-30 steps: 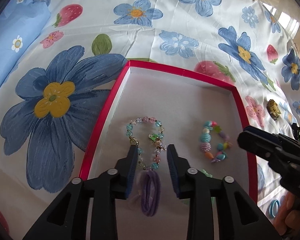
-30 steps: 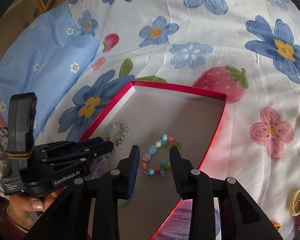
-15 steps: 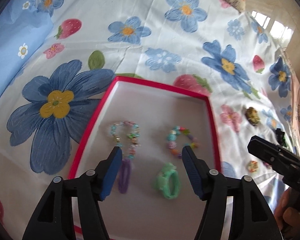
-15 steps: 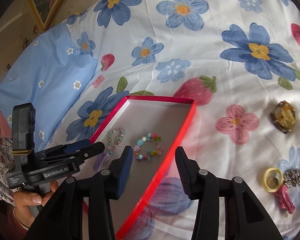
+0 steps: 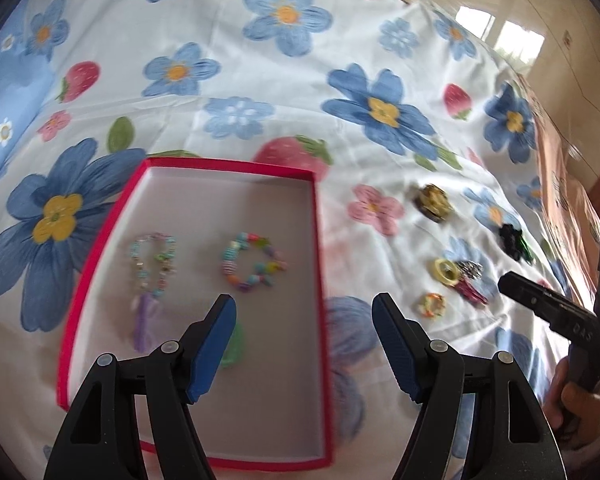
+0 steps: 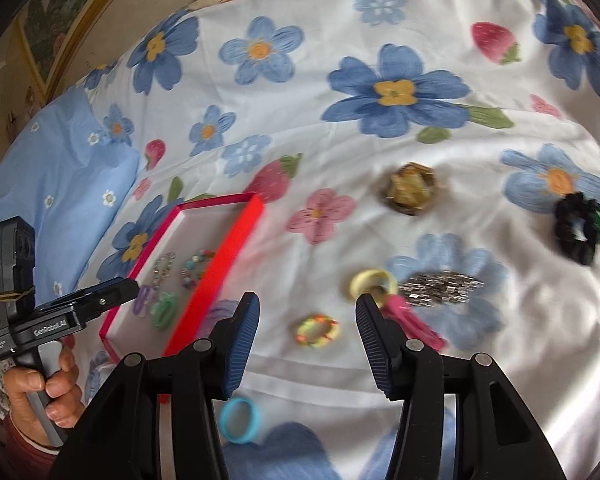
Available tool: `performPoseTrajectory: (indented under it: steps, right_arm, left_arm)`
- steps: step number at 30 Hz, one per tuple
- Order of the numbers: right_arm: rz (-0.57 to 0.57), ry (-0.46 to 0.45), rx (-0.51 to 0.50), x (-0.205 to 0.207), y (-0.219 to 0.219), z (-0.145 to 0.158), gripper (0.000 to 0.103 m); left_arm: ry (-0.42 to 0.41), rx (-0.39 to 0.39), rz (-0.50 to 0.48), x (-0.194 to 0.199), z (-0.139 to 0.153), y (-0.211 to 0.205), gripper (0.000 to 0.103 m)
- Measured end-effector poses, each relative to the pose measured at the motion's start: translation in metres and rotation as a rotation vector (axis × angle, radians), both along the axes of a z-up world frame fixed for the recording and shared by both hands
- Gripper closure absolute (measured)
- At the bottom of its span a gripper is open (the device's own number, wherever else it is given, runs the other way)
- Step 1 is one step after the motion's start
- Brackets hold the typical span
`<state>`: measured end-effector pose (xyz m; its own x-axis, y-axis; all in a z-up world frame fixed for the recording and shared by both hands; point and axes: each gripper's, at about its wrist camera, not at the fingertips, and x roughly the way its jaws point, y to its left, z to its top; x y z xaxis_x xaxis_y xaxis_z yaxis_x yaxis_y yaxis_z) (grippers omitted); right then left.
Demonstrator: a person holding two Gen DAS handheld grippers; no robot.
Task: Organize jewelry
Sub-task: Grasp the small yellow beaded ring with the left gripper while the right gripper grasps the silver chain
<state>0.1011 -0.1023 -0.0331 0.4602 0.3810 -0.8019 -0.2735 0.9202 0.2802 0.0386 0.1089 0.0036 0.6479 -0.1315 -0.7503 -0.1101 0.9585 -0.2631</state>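
Loose pieces lie on the flowered bedsheet [image 6: 340, 152] ahead of my right gripper [image 6: 307, 334]: a yellow-orange ring [image 6: 317, 331], yellow band [image 6: 370, 282], silver bracelet [image 6: 440, 286], black scrunchie [image 6: 576, 232]. Both grippers have just been opening, empty. My left gripper [image 5: 304, 344] hovers over the red tray's [image 5: 318, 248] edge; it holds two bead bracelets [image 5: 252, 266], purple and green ties.

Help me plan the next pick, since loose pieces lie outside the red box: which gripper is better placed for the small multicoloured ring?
The right gripper, probably. Its open jaws, just widened, frame the multicoloured ring on the bedsheet. The left gripper hangs empty over the red box edge, farther off.
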Motion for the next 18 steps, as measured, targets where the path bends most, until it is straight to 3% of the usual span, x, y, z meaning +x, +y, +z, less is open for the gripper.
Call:
performPoseTrajectory:
  steps: [9, 18]
  right_arm:
    - [-0.097, 0.005, -0.039, -0.008, -0.061, -0.004, 0.049]
    - [-0.123, 0.018, -0.070, 0.006, -0.084, -0.019, 0.049]
  left_arm:
    - [0.026, 0.018, -0.094, 0.024, -0.005, -0.041, 0.032]
    - [0.069, 0.042, -0.192, 0.058, -0.024, -0.087, 0.032]
